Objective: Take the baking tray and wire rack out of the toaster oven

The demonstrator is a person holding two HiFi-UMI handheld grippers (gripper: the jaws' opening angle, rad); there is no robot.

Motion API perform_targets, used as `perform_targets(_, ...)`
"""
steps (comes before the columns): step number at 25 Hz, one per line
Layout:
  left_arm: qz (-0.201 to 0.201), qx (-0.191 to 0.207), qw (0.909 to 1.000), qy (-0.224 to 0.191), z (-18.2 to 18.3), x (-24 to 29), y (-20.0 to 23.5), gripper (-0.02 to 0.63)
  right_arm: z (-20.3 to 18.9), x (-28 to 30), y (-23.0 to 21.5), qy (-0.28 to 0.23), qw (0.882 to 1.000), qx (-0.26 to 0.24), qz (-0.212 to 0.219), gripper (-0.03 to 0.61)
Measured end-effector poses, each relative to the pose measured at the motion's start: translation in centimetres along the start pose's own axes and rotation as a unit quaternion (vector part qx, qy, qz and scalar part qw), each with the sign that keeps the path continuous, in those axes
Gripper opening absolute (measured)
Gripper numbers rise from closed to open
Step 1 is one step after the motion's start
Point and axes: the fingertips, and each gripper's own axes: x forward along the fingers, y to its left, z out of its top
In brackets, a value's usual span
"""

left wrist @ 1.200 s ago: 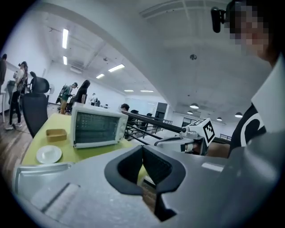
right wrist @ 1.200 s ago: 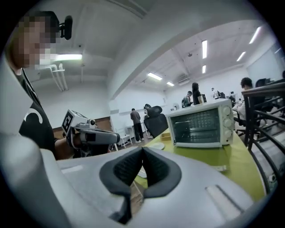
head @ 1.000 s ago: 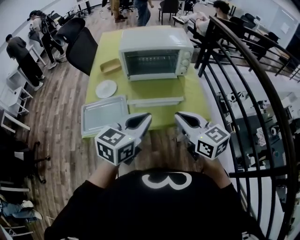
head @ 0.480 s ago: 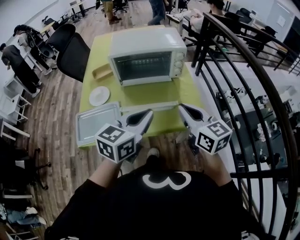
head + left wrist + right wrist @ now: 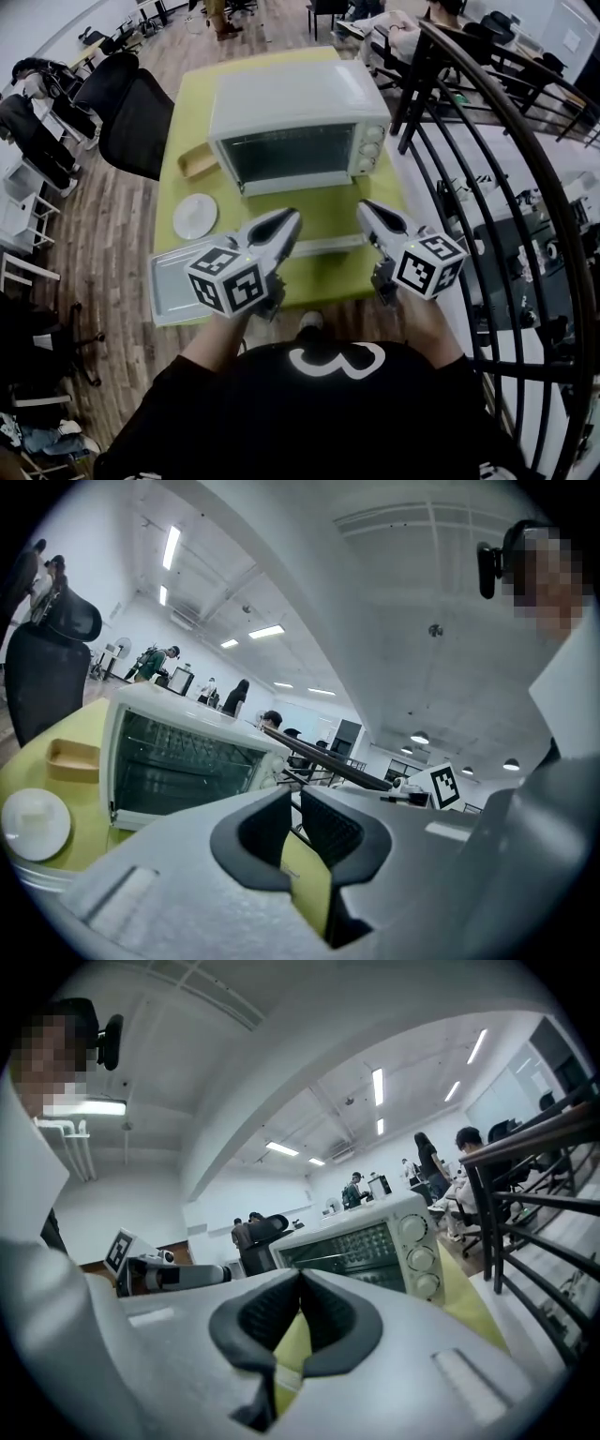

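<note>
Head view first. The white box-shaped toaster oven (image 5: 298, 108) sits upper middle on the yellow-green table (image 5: 333, 211). Its long side runs across the frame and its glass door is closed and facing me. My left gripper (image 5: 289, 217) and right gripper (image 5: 367, 208) both point up-frame at it, near the door but apart from it. The left tip lines up under the middle of the door, the right tip under the knob column at the door's right end. By my reckoning the left is better placed for the door. A silver rectangular metal tray (image 5: 169, 286) lies at lower left, and I can't say whether it's the task's tray. A pale flat strip (image 5: 328, 246) lies between the grippers; I can't tell what it is.

Left gripper view now. The left gripper (image 5: 292, 803) has its jaws pressed together with nothing pinched. The oven (image 5: 178, 761) is up-left of the tips. Thin wire bars (image 5: 187, 747) show behind the glass, so I judge the rack is inside. I can't make out a baking tray in there.

Right gripper view. The right gripper (image 5: 300, 1283) has its jaws together and empty. The oven (image 5: 375, 1237) stands just above the tips, centre-right, with its knobs to the right.

The door needs opening first, I'd say.
</note>
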Motion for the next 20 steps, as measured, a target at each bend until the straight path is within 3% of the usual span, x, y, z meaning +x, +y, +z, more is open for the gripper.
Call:
perform_targets(3,0.014,-0.024,0.9994,-0.020,1.3,1.6,3.1,0.030,0.5,3.1,-2.0,0.002,1.000,0.017,-0.011,0.005)
perform_targets(5,0.032,-0.051,0.9975,-0.037,2.1,2.6,5.7,0.035,0.8,5.2,-3.3,0.001,0.999,0.038,-0.010,0.079)
perform_targets(6,0.039,-0.070,0.9958,-0.044,2.4,3.0,7.1,0.044,0.9,6.2,-3.8,0.000,0.999,0.050,-0.007,0.083)
perform_targets(8,0.043,-0.120,0.9902,-0.057,2.8,3.6,9.5,0.122,1.1,7.9,-4.4,-0.009,0.997,0.082,0.003,0.084)
perform_targets(12,0.042,-0.204,0.9749,-0.079,3.4,4.3,13.8,0.177,1.1,10.9,-5.8,-0.025,0.988,0.151,0.005,0.104)
perform_targets(17,0.029,-0.265,0.9544,-0.134,4.0,5.6,18.4,0.240,0.4,13.8,-9.1,-0.050,0.976,0.212,-0.026,0.117)
perform_targets(20,0.039,-0.280,0.9473,-0.151,4.4,6.5,20.7,0.247,0.1,15.8,-10.7,-0.070,0.953,0.292,-0.037,0.121)
